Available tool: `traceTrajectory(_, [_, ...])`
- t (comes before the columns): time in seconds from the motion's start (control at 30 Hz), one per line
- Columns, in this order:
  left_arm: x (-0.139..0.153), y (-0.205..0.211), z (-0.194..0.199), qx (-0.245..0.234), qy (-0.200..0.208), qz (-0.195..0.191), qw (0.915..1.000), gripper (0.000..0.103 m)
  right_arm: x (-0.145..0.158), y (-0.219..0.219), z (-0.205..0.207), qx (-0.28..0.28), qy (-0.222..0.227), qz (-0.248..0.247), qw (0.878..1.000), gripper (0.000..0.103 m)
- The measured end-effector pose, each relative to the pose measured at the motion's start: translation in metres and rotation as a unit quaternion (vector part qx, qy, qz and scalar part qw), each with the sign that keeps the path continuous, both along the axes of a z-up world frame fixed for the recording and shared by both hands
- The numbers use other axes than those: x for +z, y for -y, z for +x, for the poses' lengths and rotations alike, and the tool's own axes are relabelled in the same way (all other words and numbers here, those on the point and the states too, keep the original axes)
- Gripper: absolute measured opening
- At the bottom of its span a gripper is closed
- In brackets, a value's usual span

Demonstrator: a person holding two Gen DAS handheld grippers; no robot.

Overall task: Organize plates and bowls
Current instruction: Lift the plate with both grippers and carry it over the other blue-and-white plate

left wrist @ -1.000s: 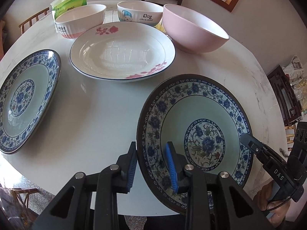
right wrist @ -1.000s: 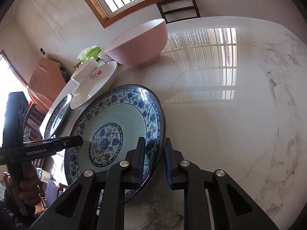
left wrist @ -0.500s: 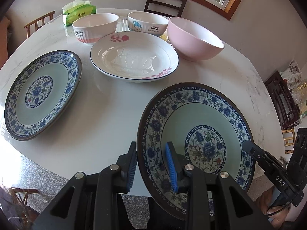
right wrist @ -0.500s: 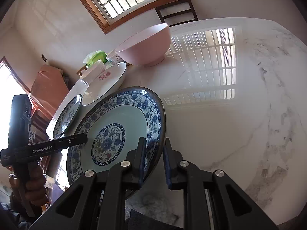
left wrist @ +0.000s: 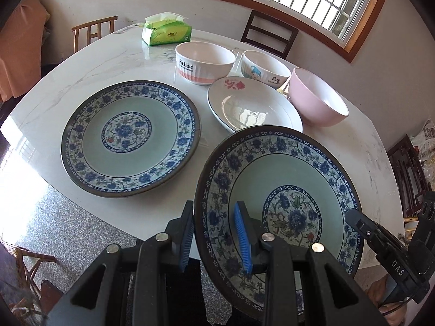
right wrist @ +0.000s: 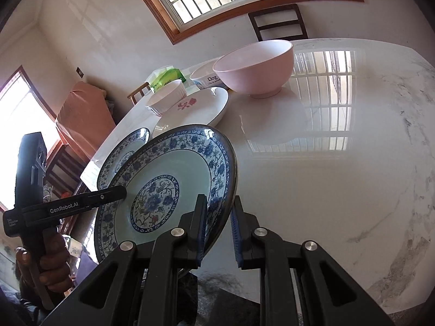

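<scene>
Blue-patterned plate (left wrist: 285,190) lifted off table (left wrist: 152,212), rim clamped by left gripper (left wrist: 214,240) and right gripper (right wrist: 217,229), both narrowly parted

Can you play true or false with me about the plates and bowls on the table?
1. Both grippers hold the same blue flowered plate. True: the left gripper and the right gripper each clamp its rim.
2. The held plate lies flat on the table. False: it is lifted and tilted.
3. A matching blue plate rests on the table. True.
4. The pink bowl is stacked inside the rose plate. False: it stands beside it.
5. There are three bowls. True: the pink bowl, the Rabbit bowl and the Dog bowl.
6. The tissue pack is red. False: it is green.
</scene>
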State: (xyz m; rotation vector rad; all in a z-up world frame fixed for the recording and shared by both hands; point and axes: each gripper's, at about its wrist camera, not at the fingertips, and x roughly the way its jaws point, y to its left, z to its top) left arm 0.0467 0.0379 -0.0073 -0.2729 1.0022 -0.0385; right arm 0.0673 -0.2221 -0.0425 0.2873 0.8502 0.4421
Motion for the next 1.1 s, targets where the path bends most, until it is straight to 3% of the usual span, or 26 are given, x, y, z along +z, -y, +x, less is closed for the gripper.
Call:
traceTrajectory(0.6, [-0.003, -0.129, 0.034, 0.114, 0.005, 0.004, 0.9934, 0.029, 0.007, -0.139, 0.068, 0.101, 0.021, -0.020, 0.995, 0.017])
traceTrajectory(1.1, [-0.021, -0.176, 0.061, 0.147, -0.006, 0.000, 0.9890, 0.029, -0.007, -0.204, 0.109, 0.129, 0.016, -0.047, 0.990, 0.018])
